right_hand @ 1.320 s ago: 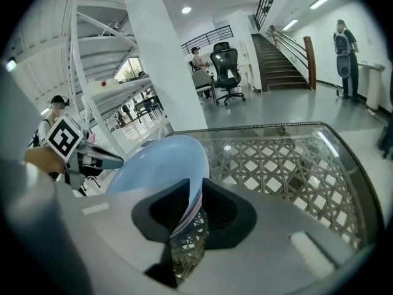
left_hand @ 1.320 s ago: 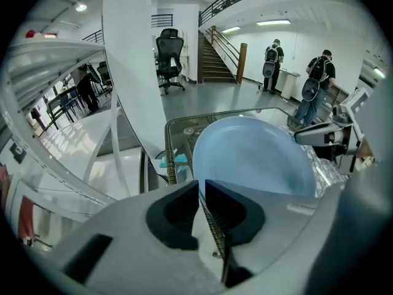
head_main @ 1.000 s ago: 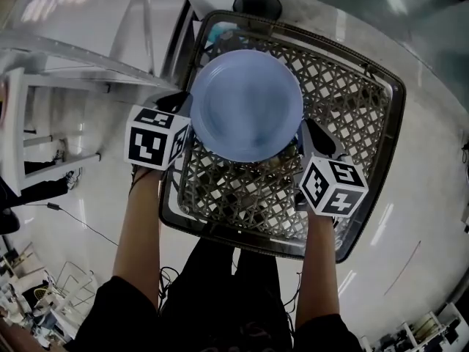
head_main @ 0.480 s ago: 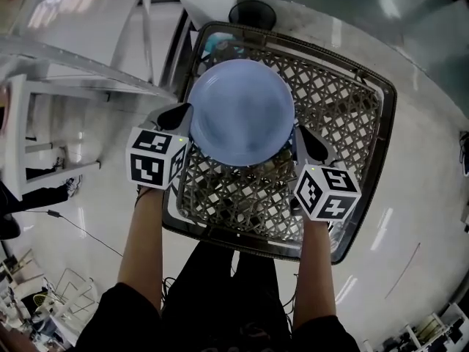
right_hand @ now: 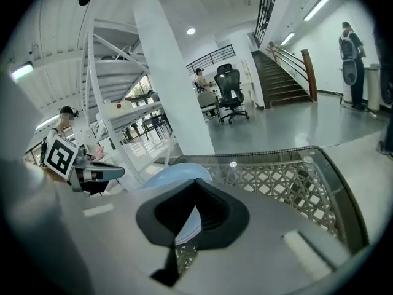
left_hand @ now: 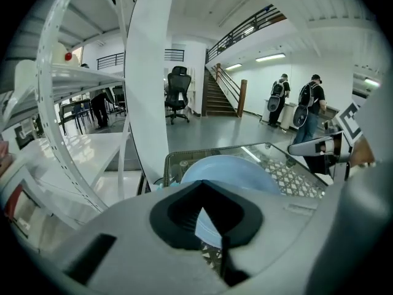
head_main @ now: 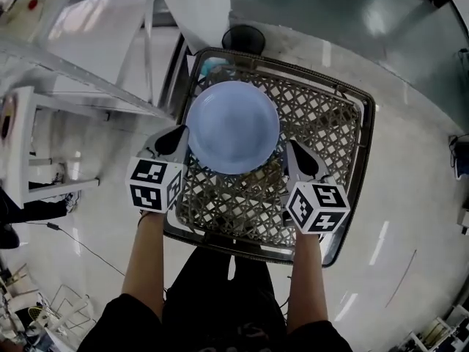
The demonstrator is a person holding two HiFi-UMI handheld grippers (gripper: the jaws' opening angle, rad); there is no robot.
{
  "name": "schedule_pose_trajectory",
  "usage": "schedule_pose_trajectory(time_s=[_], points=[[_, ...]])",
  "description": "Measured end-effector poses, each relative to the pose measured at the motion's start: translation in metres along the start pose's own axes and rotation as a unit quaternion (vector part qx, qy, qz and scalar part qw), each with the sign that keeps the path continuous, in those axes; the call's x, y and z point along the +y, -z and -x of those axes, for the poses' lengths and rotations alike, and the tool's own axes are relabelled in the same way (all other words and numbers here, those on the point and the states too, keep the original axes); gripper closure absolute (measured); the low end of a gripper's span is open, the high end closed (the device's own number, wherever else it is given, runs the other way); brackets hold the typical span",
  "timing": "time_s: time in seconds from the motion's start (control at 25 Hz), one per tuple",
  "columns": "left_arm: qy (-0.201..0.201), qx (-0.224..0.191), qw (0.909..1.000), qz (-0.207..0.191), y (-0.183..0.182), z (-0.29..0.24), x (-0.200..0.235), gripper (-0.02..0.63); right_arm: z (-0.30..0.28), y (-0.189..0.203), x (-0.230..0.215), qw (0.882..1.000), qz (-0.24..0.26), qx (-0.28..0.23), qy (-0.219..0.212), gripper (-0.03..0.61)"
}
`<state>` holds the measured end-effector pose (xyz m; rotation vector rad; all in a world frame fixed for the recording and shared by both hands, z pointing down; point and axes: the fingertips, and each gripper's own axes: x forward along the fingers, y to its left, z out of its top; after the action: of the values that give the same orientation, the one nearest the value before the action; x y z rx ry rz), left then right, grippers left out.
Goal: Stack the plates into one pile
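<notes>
The plate (head_main: 233,127) lies over the far-left part of the table (head_main: 331,123) — resting on it or just above, hard to say — with the left gripper (head_main: 181,133) on its left rim, the right gripper (head_main: 288,149) on its right rim, and a round object (head_main: 243,39) behind the table.

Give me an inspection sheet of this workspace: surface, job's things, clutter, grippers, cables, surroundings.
Surface: square glass-topped woven-lattice table.
Job's things: one round light-blue plate, held over the table; no other plate seen.
Clutter: teal object at the far-left corner, mostly hidden by the plate.
Grippers: left gripper and right gripper shut on opposite plate rims.
Cables: thin dark cable on the floor, left.
Surroundings: white pillar, white shelving frame, people with backpacks far off.
</notes>
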<state>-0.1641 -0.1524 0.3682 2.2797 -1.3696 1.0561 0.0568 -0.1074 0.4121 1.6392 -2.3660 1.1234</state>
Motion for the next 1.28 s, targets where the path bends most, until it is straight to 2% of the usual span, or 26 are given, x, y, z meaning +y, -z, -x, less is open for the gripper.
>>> schedule_pose_trajectory(time_s=[0.4, 0.84, 1.08, 1.28], points=[[-0.017, -0.07, 0.9974, -0.004, -0.036, 0.053, -0.025, 0.615, 0.057, -0.035, 0.01, 0.998, 0.025, -0.049, -0.007, 0.571], [-0.008, -0.122, 0.9923, -0.021, -0.057, 0.111, -0.067, 0.614, 0.118, -0.061, 0.022, 0.993, 0.036, -0.107, -0.017, 0.571], [-0.001, -0.166, 0.9856, -0.033, -0.075, 0.145, -0.088, 0.614, 0.156, -0.076, 0.031, 0.989, 0.052, -0.133, -0.027, 0.571], [-0.018, -0.201, 0.978, -0.053, -0.093, 0.173, -0.098, 0.614, 0.181, -0.089, 0.036, 0.985, 0.07, -0.155, -0.036, 0.569]])
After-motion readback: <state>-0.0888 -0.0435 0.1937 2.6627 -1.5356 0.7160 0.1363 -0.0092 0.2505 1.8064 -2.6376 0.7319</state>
